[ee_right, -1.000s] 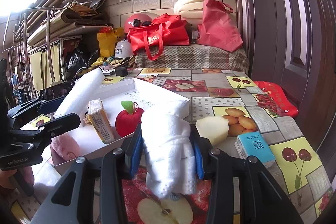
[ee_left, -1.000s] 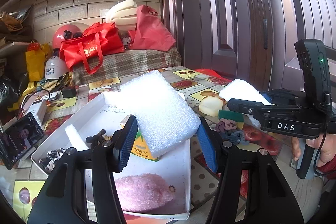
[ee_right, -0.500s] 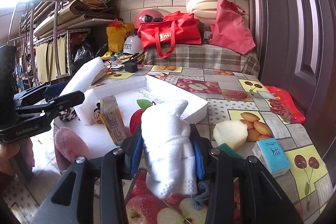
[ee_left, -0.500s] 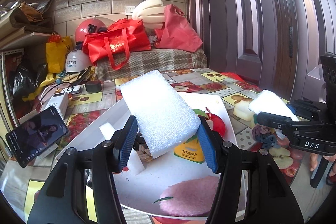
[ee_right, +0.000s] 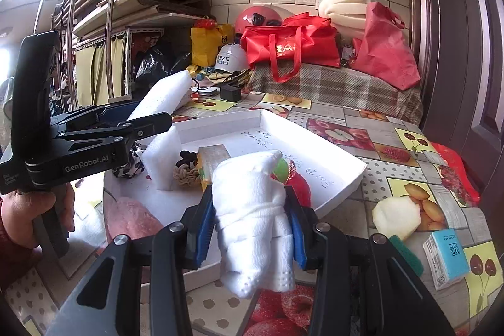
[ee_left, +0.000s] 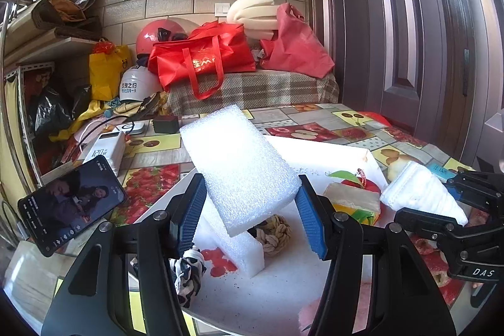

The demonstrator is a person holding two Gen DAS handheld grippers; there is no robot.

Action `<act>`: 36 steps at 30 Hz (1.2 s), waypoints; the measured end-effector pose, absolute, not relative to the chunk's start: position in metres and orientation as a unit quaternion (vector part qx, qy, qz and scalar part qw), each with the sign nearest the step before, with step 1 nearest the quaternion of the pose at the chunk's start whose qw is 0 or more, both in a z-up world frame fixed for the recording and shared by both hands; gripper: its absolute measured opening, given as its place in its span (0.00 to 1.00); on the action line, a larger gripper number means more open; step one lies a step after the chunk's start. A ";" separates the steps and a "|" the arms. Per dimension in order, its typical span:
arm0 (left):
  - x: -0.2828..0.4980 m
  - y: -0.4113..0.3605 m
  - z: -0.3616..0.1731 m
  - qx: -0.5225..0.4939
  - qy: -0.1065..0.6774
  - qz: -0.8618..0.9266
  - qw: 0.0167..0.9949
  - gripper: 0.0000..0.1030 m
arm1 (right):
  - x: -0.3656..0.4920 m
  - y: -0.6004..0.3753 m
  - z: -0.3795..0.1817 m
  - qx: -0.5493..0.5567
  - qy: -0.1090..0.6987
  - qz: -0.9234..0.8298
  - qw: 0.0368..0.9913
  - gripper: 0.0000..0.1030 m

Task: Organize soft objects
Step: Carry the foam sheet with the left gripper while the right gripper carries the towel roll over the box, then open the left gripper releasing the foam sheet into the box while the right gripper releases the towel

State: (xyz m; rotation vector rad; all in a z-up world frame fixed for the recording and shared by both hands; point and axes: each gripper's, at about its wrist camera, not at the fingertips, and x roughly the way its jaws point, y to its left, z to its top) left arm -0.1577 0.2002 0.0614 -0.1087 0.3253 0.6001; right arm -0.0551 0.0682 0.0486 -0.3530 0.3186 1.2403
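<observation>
Plainly readable on my left tongs [ee_right: 151, 122] is "GenRobot.AI", and "DAS" on my right tongs [ee_left: 441, 203]. My left tongs pinch a white foam slab [ee_left: 239, 169], tilted above the white tray [ee_right: 346, 178], over a smaller foam block [ee_left: 242, 251] and a rope knot [ee_left: 275, 236] lying inside. My left hand [ee_right: 22, 222] wraps the handle upright. My right tongs squeeze a rolled white towel [ee_right: 255, 219] at the tray's near edge.

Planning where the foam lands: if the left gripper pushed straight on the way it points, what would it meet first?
Probably the upright white foam block standing in the shallow white tray, just beyond the left gripper and the white foam slab it holds; depth is uncertain.
</observation>
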 end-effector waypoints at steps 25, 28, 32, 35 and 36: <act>-0.132 0.222 0.057 -0.053 0.190 0.273 0.941 0.56 | -0.008 0.141 0.042 -0.137 0.229 0.537 0.800 0.40; -0.129 0.231 0.056 -0.067 0.196 0.270 0.940 0.56 | -0.012 0.142 0.043 -0.143 0.224 0.535 0.802 0.40; -0.128 0.232 0.056 -0.073 0.197 0.266 0.941 0.56 | -0.014 0.143 0.044 -0.147 0.217 0.535 0.803 0.40; -0.126 0.229 0.057 -0.061 0.200 0.263 0.942 0.56 | -0.013 0.142 0.044 -0.147 0.219 0.533 0.804 0.40; -0.125 0.228 0.057 -0.057 0.201 0.262 0.942 0.56 | -0.012 0.143 0.044 -0.146 0.220 0.531 0.805 0.40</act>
